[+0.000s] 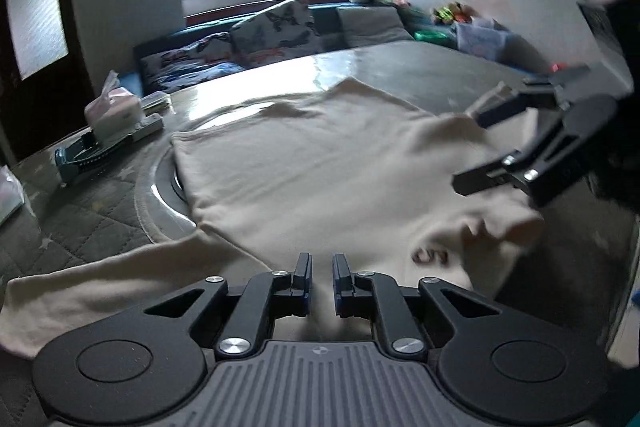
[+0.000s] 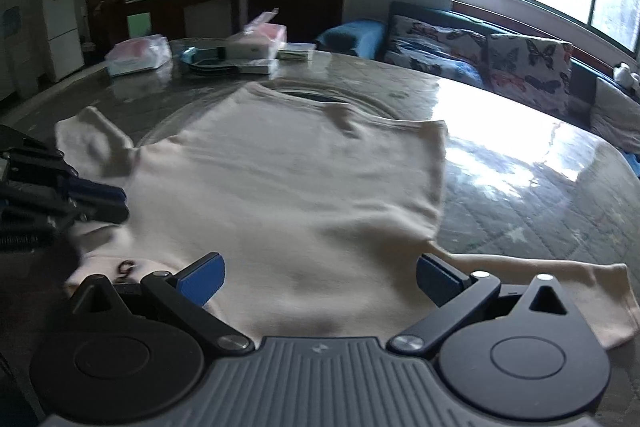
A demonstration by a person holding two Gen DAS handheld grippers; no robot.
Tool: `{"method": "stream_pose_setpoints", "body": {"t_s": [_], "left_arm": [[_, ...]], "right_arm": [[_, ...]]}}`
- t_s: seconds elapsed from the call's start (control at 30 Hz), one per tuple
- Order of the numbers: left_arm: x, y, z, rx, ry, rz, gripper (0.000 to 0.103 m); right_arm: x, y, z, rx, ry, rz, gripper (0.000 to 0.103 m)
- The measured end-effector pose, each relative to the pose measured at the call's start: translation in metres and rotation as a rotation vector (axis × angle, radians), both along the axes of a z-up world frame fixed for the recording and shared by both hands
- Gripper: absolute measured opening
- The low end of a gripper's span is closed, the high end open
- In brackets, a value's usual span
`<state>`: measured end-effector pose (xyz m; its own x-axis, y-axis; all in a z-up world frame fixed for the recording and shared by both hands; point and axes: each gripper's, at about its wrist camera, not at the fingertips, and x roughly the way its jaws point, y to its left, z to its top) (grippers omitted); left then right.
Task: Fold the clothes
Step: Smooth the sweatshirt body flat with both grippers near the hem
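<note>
One cream shirt lies flat on the glossy table. At 6 o'clock the right gripper stands wide open over it; at 9 o'clock the left gripper has only a narrow gap, holding nothing.

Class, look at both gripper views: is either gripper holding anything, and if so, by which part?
Nothing is held. The right gripper is wide open above the cream shirt. The left gripper has a narrow empty gap between its fingers.
</note>
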<state>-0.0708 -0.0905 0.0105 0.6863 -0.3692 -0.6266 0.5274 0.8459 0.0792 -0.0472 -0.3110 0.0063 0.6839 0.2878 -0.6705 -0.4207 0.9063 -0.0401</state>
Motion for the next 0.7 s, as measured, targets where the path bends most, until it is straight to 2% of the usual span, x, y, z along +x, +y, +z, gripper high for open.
{"method": "stream_pose_setpoints", "body": {"t_s": [0.1, 0.17, 0.37, 0.5, 0.57, 0.7], "left_arm": [[-0.007, -0.001, -0.001, 0.006, -0.013, -0.017, 0.012], [-0.011, -0.001, 0.0, 0.015, -0.02, -0.029, 0.017], [-0.012, -0.001, 0.001, 0.048, -0.009, -0.069, 0.019], [-0.016, -0.003, 0.004, 0.078, -0.008, -0.103, 0.02], [-0.016, -0.002, 0.008, 0.094, -0.007, -0.104, 0.024], [-0.017, 0.004, 0.024, 0.125, -0.027, -0.097, 0.026]], "right_arm": [[-0.004, 0.008, -0.004, -0.013, 0.014, 0.02, 0.103], [-0.009, 0.011, -0.007, -0.037, 0.015, 0.036, 0.103], [-0.02, 0.013, -0.009, -0.069, 0.02, 0.061, 0.103], [-0.023, 0.007, -0.008, -0.059, 0.026, 0.048, 0.103], [-0.025, 0.002, -0.004, -0.053, 0.013, 0.03, 0.103], [-0.028, -0.009, -0.001, -0.049, 0.003, -0.01, 0.103]]}}
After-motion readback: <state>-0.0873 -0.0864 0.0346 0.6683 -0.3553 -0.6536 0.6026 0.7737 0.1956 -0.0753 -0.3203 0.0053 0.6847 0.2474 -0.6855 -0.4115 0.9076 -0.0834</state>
